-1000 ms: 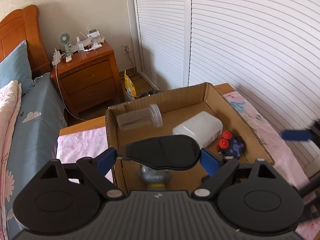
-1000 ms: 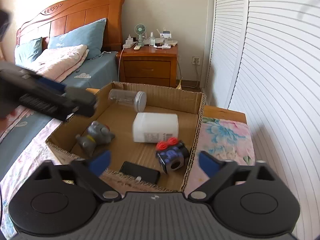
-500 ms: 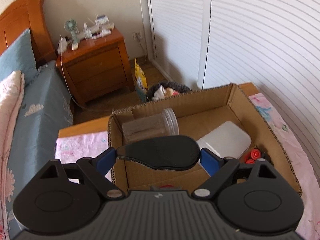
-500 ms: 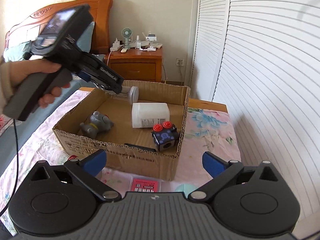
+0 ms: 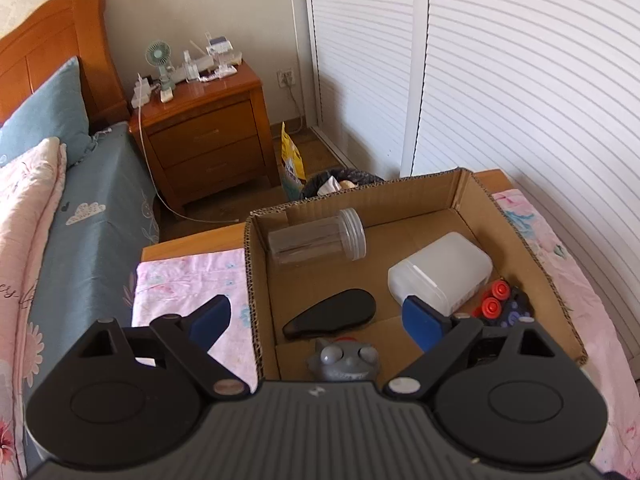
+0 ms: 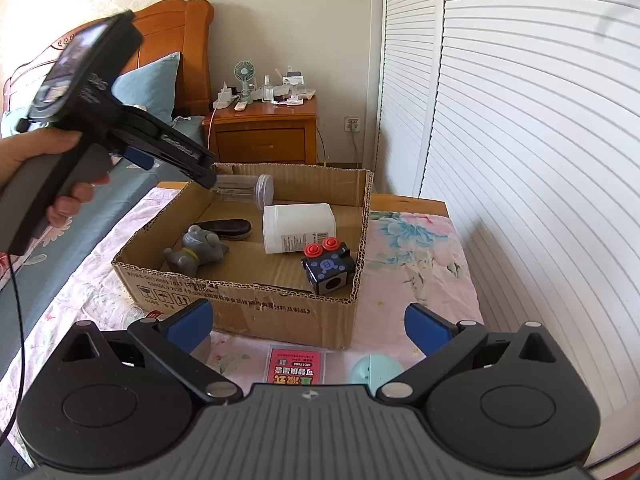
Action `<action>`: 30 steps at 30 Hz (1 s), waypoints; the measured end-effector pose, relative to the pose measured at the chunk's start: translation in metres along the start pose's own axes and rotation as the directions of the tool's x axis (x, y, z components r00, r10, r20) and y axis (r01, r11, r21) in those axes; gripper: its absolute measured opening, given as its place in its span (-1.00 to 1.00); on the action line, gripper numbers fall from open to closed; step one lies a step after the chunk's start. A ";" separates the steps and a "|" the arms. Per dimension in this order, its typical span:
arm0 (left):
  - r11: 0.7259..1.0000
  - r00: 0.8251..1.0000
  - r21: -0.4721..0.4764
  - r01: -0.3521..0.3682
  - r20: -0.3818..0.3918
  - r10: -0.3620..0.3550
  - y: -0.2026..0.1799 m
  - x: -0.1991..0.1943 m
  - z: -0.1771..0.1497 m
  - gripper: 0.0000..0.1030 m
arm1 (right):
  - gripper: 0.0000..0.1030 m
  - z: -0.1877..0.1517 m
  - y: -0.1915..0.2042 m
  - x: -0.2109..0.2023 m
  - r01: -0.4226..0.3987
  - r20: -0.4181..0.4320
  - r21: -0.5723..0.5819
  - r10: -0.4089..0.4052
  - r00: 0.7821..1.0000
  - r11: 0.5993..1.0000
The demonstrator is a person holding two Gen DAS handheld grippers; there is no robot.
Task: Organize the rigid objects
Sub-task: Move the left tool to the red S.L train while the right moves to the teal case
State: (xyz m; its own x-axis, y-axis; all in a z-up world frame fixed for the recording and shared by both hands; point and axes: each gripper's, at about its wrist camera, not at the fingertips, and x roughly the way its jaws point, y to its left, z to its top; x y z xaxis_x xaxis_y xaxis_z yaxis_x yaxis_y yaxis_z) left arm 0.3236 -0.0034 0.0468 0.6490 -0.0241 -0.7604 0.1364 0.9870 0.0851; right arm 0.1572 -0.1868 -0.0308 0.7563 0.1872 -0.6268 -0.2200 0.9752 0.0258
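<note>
Contents as I see them from my two wrist cameras.

Open brown cardboard box [image 6: 256,304] on the bench, which is covered with a pink floral cloth [image 6: 416,248].

Flat black oval case [image 5: 330,314]: lies on the box floor, long axis slanting from near-left to far-right in my left view, wider end toward the white tub. Nothing touches it.

Grey plastic animal figure [image 6: 198,250]: lying just beside the case, nearer the front wall.

Clear cylindrical jar [image 5: 316,239]: on its side at the far wall, lid end pointing right.

White rectangular plastic tub [image 5: 440,270]: on its side, mid-box.

Dark cube toy with red knobs [image 6: 329,266]: front right corner.

Left hand-held gripper [image 5: 318,318]: above the box's left side, jaws opening, nothing gripped between them.

Right hand-held gripper [image 6: 306,324]: released, jaws wide, before the box's front wall, empty.
</note>
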 end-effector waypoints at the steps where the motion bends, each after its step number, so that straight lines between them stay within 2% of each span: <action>1: 1.000 1.000 -0.003 -0.002 0.012 0.002 0.000 -0.005 -0.002 0.86 | 1.00 -0.001 0.000 -0.002 -0.002 0.003 0.003 0.002 1.000 1.000; 8: 1.000 0.999 -0.009 0.023 0.048 -0.022 -0.005 -0.033 -0.031 0.91 | 1.00 -0.011 -0.003 -0.015 -0.003 0.012 0.012 0.003 1.000 1.000; 14: 0.998 0.997 -0.004 0.064 0.052 -0.064 -0.014 -0.052 -0.073 0.91 | 1.00 -0.031 -0.011 -0.017 0.002 -0.001 0.029 -0.002 1.000 1.000; 16: 0.998 0.997 -0.003 0.058 0.054 -0.058 -0.018 -0.055 -0.087 0.92 | 1.00 -0.038 -0.015 -0.014 0.007 -0.013 0.040 -0.007 1.000 0.999; 20: 0.999 0.996 -0.014 0.048 0.074 -0.047 -0.027 -0.058 -0.111 0.91 | 1.00 -0.050 -0.020 -0.005 0.040 -0.059 0.072 -0.035 0.998 0.997; 24: 0.999 0.997 0.000 0.038 0.069 -0.038 -0.040 -0.058 -0.129 0.92 | 1.00 -0.059 -0.022 -0.001 0.035 -0.073 0.077 -0.029 0.997 0.996; 30: 0.997 0.997 -0.046 0.070 0.024 -0.069 -0.057 -0.047 -0.158 0.92 | 1.00 -0.073 -0.025 0.013 0.079 -0.101 0.034 -0.075 0.992 0.996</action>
State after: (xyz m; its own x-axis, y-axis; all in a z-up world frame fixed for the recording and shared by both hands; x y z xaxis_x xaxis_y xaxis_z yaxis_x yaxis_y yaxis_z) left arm 0.1670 -0.0336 -0.0240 0.6556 -0.0956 -0.7490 0.1467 0.9892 0.0021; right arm 0.1274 -0.2173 -0.0967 0.7050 0.1003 -0.7021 -0.1384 0.9904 0.0025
